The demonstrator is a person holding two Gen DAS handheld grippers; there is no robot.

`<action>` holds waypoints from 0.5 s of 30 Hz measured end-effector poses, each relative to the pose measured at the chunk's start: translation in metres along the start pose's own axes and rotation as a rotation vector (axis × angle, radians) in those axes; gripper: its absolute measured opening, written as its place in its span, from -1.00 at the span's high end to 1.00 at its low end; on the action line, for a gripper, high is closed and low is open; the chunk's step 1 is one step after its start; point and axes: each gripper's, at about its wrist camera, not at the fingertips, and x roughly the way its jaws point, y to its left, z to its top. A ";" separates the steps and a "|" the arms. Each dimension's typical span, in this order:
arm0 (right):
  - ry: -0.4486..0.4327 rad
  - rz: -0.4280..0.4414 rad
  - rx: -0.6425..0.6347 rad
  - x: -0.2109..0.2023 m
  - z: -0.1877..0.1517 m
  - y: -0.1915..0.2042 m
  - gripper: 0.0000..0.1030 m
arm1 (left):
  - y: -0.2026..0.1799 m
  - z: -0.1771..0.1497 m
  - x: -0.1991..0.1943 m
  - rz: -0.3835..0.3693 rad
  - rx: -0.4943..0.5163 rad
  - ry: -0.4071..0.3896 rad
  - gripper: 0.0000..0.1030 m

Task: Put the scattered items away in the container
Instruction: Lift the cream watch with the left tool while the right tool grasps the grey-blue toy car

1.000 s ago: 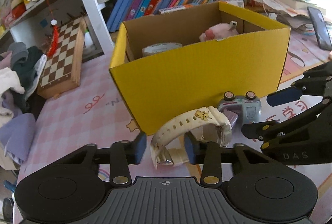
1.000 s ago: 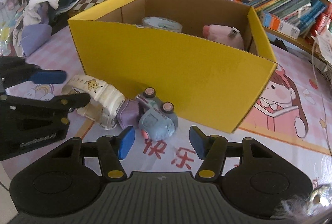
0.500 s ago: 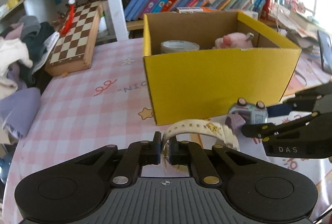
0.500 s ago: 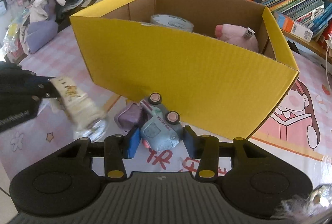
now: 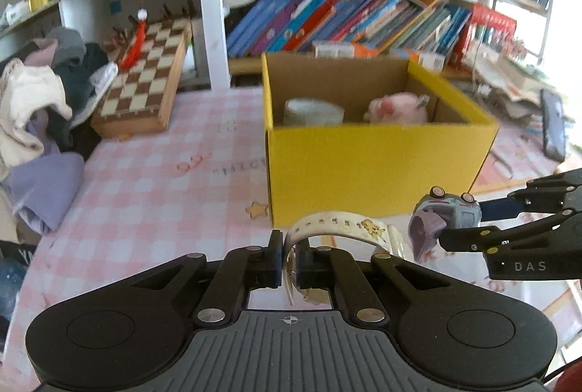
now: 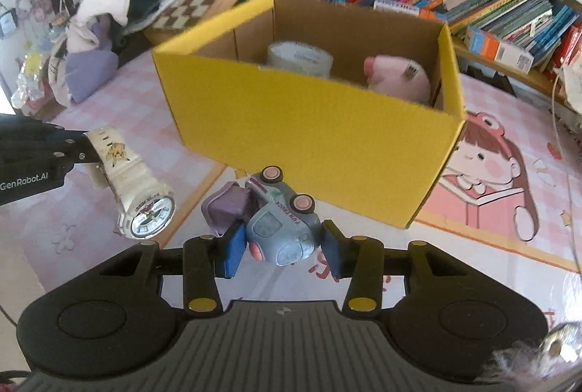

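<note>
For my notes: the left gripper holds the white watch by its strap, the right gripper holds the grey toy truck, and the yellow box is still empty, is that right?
Not quite: the yellow box already holds a tape roll and a pink plush, as the right wrist view shows. The rest is right.

Tape roll (image 6: 300, 59) & pink plush (image 6: 398, 77): lower parts hidden behind yellow box (image 6: 313, 134) front wall.

One watch (image 6: 142, 188) — one toy truck (image 6: 280, 228) — one box (image 6: 309, 123).
</note>
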 end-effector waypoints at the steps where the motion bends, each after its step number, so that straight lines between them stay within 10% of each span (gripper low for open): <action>1: -0.009 0.003 0.002 -0.007 0.002 0.000 0.19 | 0.001 0.004 -0.005 -0.004 -0.002 -0.017 0.91; 15: -0.211 0.007 -0.029 -0.088 0.068 -0.023 0.19 | 0.004 0.090 -0.045 -0.048 0.069 -0.252 0.91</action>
